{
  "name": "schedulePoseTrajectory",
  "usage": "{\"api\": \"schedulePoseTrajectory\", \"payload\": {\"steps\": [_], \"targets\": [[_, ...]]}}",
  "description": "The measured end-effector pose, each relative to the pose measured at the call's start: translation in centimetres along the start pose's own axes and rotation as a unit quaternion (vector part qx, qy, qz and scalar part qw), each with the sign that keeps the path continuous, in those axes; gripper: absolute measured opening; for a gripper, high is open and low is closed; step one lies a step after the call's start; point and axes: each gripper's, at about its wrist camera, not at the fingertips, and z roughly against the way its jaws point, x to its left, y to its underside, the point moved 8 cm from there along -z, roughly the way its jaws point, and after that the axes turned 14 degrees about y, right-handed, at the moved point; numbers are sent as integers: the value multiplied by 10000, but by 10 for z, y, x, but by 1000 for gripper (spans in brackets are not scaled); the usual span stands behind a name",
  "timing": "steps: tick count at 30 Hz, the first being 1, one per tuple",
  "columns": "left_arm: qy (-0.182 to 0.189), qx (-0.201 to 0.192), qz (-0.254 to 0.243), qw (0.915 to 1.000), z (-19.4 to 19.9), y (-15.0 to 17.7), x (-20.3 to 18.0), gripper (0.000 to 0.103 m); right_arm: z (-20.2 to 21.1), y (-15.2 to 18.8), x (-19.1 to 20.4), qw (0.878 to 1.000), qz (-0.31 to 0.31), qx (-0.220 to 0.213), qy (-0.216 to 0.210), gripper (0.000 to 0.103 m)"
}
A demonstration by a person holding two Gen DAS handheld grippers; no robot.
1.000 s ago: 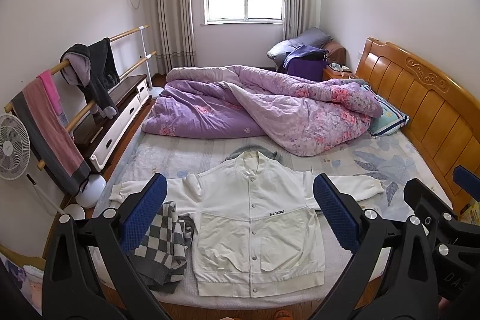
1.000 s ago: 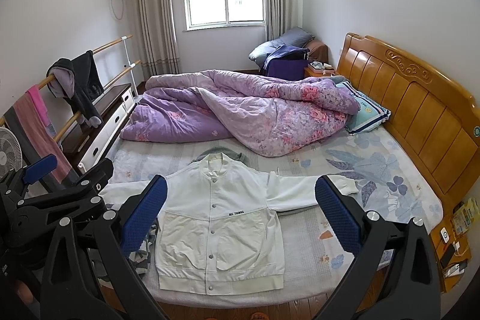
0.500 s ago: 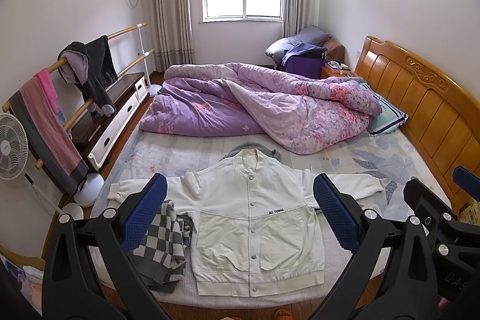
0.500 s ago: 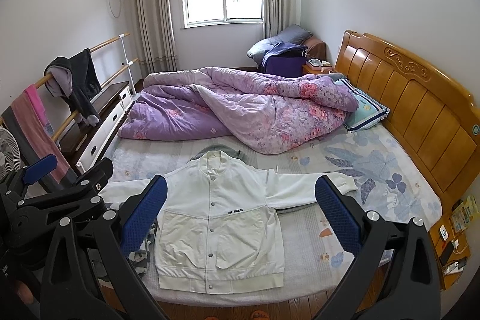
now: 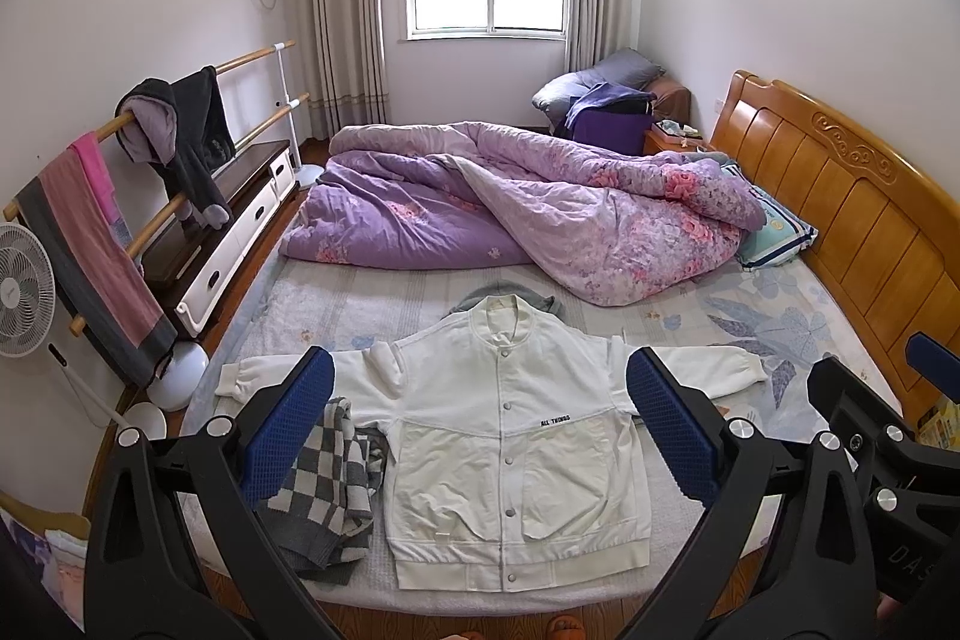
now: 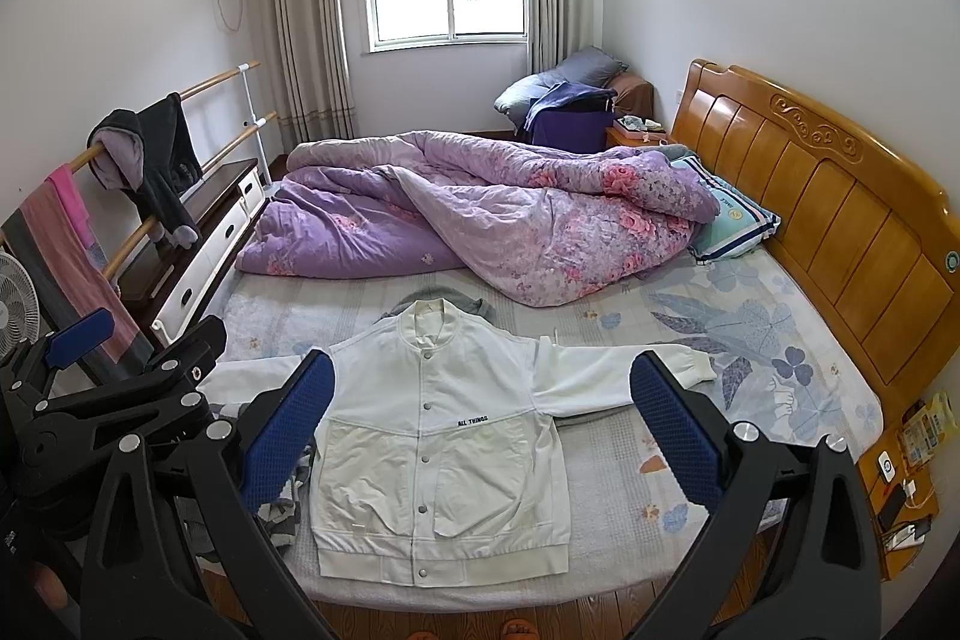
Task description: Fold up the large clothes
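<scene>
Both grippers held wide apart and empty above the white jacket.

The left gripper (image 5: 480, 421) and right gripper (image 6: 483, 421) are raised well clear of the white jacket (image 5: 510, 448), which is spread flat, buttoned, sleeves out. A checked cloth (image 5: 327, 484) is seen just beside the jacket's hem; a purple quilt (image 5: 510, 214) lies beyond its collar.

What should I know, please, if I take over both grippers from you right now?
Left gripper: jaws open, empty, held above the bed's near edge.
Right gripper: the same.
Jacket: flat, front up, snapped shut, both sleeves spread out.
Checked cloth: bunched beside the jacket, under its sleeve on the rack side.
Done: jacket laid out.
Left: every fold; I would start with the sleeves.
</scene>
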Motion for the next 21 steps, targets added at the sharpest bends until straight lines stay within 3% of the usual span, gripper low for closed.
{"api": "schedulePoseTrajectory", "payload": {"steps": [15,21], "targets": [[28,48,-16,10000,-4,5,-1,98,-1,8,2,10000,-21,63,51,95],[111,162,-60,9998,-9,23,3,98,-4,18,6,9997,-51,185,115,95]]}}
